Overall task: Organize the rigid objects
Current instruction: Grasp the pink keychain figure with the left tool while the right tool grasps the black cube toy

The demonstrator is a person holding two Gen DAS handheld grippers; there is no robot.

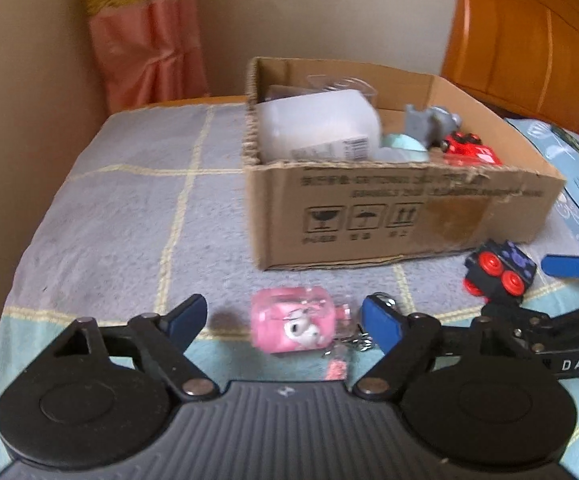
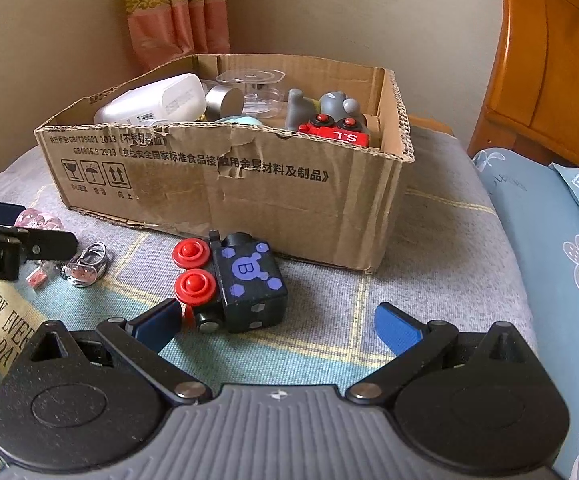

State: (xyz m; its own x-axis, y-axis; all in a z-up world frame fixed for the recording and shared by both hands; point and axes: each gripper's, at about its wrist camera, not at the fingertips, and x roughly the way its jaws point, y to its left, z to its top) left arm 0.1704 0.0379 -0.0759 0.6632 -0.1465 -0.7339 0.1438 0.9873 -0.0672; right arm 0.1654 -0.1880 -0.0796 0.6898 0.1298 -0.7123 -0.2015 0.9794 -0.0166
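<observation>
Your landmark is the cardboard box (image 2: 225, 184), sitting on the checked blanket (image 1: 129, 200).

Left gripper (image 1: 285, 322): fingers spread wide, holding nothing. The pink keychain charm (image 1: 293, 322) lies on the blanket between the blue pads (image 1: 381, 322), in front of the box's near wall, w/ its metal ring and chain (image 2: 89, 266) trailing to the right of it. Can't tell if either pad touches the charm.

Right gripper (image 2: 279, 326): also spread, nothing pinched. The black toy train car (image 2: 245, 284), red wheels facing left and purple "B" on top, lies tipped on the blanket just in front of the box's near wall. It sits near your left pad (image 2: 161, 322); the right pad is well apart from it.

Inside the box: white plastic bottle (image 2: 153, 100) on the left, silver can (image 2: 225, 100) and clear plastic container (image 2: 253, 84) toward the back, grey figure (image 2: 325, 106) and red toy train car (image 2: 337, 132) at the right end, a pale teal item (image 1: 405, 146) near the front wall.

Right of the box: blue floral pillow (image 2: 561, 240) and wooden headboard (image 2: 549, 60).
</observation>
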